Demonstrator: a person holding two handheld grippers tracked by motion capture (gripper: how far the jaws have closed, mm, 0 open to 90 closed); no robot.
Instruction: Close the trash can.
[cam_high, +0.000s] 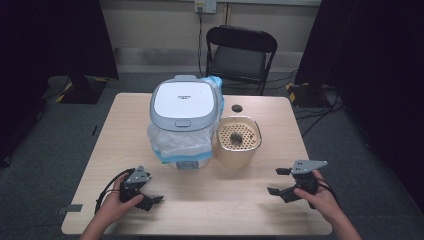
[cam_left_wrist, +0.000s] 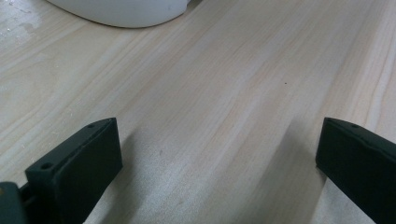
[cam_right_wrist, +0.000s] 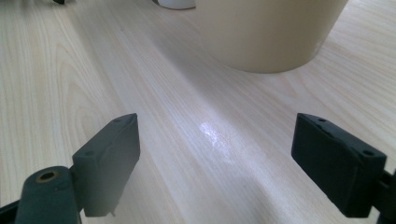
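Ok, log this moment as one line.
left hand-held gripper: open, empty | right hand-held gripper: open, empty | lidded bin and beige basket: mid-table, untouched

A black folding chair (cam_high: 241, 52) is set behind the far edge of the wooden table (cam_high: 200, 200), its seat facing the table. A wall socket (cam_high: 205, 5) is seen on the wall above the chair, and a cable is hung from it down beside the chair. Grey carpet is laid around the table. Dark curtains are hung to both sides of the chair.
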